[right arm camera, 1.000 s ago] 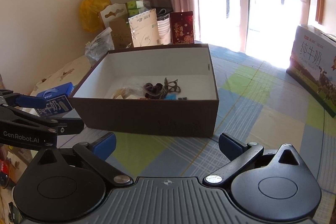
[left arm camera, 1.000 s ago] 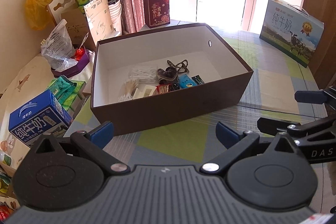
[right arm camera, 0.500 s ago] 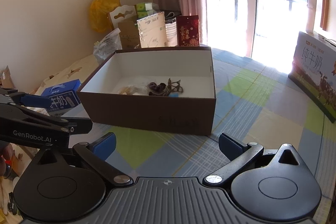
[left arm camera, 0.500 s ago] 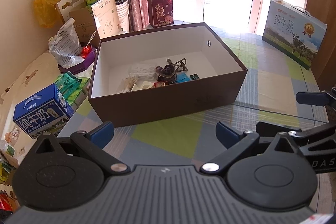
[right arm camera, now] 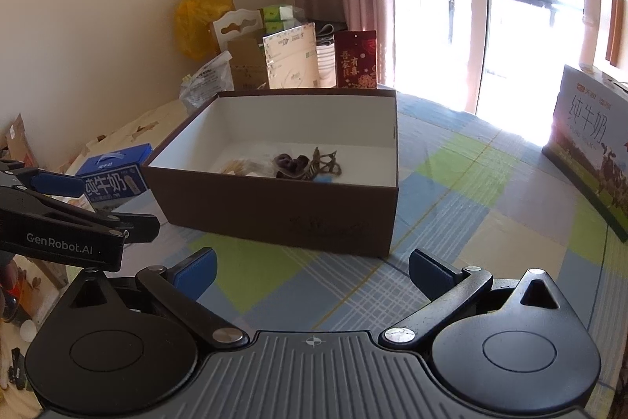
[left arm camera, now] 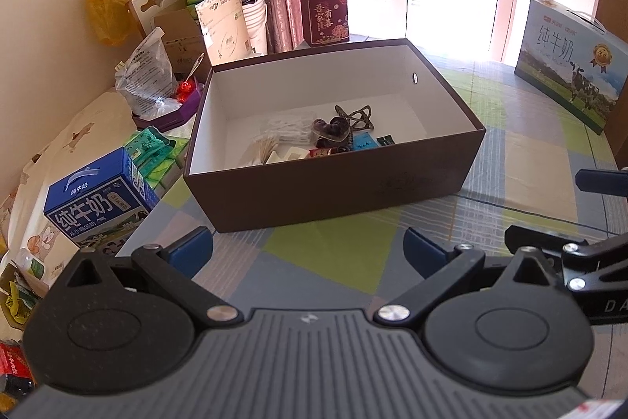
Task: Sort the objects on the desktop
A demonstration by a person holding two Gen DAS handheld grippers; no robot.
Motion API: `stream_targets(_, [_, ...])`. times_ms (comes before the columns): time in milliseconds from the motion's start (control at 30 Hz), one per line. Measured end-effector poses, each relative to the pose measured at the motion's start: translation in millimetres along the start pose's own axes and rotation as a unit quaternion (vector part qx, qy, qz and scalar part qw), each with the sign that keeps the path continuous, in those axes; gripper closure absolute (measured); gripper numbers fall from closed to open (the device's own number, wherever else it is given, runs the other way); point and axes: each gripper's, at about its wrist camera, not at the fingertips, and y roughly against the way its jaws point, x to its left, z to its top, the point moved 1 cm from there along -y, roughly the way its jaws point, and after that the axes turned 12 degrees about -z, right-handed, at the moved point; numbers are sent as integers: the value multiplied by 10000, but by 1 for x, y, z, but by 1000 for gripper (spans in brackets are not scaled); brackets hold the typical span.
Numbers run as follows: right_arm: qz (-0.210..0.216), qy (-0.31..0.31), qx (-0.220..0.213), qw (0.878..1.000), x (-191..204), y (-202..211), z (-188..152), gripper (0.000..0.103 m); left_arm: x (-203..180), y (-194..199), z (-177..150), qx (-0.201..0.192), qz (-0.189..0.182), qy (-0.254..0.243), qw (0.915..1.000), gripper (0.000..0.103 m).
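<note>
A brown cardboard box (left arm camera: 337, 191) (right arm camera: 274, 211) with a white inside stands on the checked tablecloth (left arm camera: 325, 254). Several small items lie on its floor: dark hair clips (left arm camera: 345, 120) (right arm camera: 310, 163), cotton swabs (left arm camera: 263, 148), small packets (left arm camera: 365, 142). My left gripper (left arm camera: 308, 248) hovers open over the cloth in front of the box, nothing between its fingers. My right gripper (right arm camera: 312, 266) is also open and empty, in front of the box's near right corner. Each gripper shows at the edge of the other's view.
A blue milk carton (left arm camera: 98, 203) and green packets (left arm camera: 153, 152) sit left of the box. Bags and cartons (left arm camera: 219, 22) crowd the back left by the curtain. A large milk gift box (left arm camera: 569, 65) (right arm camera: 588, 144) stands at the right on the cloth.
Both grippers have drawn back from the box and risen a little; the box looks smaller and farther. Both stay open and empty.
</note>
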Motion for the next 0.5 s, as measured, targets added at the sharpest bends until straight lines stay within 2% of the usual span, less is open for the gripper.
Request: stream_targets(500, [-15, 64, 110, 9999, 4, -2, -7, 2, 5, -4, -3, 37, -8, -15, 10000, 1])
